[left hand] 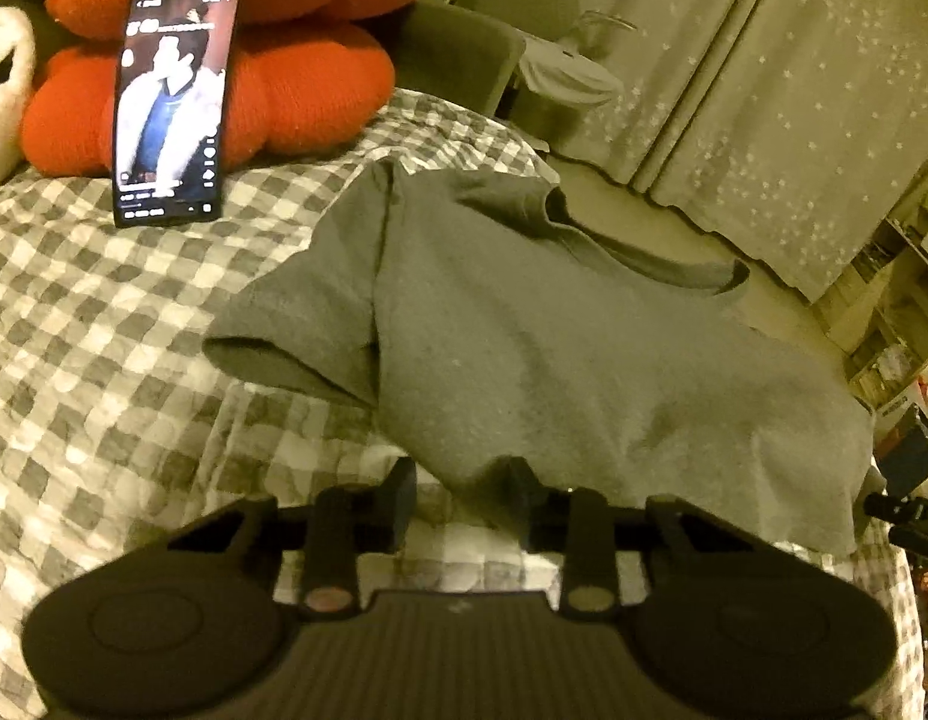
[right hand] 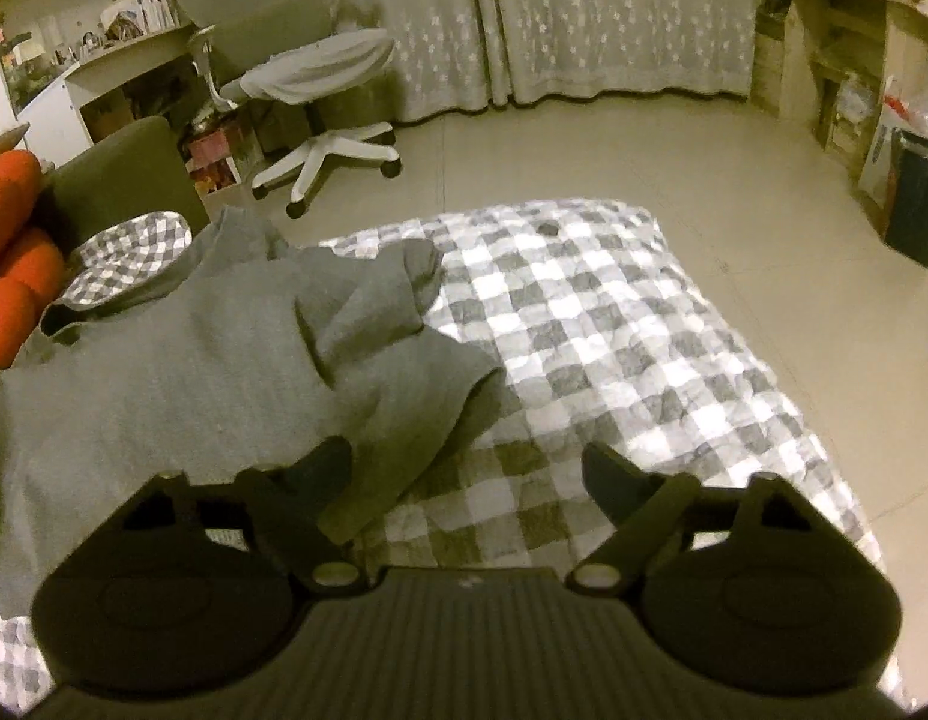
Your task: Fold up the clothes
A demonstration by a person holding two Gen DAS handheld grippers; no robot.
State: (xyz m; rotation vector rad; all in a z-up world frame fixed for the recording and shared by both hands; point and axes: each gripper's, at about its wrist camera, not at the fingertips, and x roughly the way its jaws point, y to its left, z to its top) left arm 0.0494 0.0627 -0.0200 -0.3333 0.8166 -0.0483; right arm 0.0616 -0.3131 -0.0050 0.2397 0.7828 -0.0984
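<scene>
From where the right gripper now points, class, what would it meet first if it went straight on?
Probably the lower edge of the grey T-shirt, which lies between the open right gripper's fingers, with the checked bedspread just beyond. Depth is hard to judge here.

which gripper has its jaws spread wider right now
The right gripper: its fingers stand far apart over the checked bedcover, while the left gripper has a narrow gap at the grey t-shirt hem.

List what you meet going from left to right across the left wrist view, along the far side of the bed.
White cushion → phone propped against the red cushion → grey T-shirt → starred curtain.
</scene>
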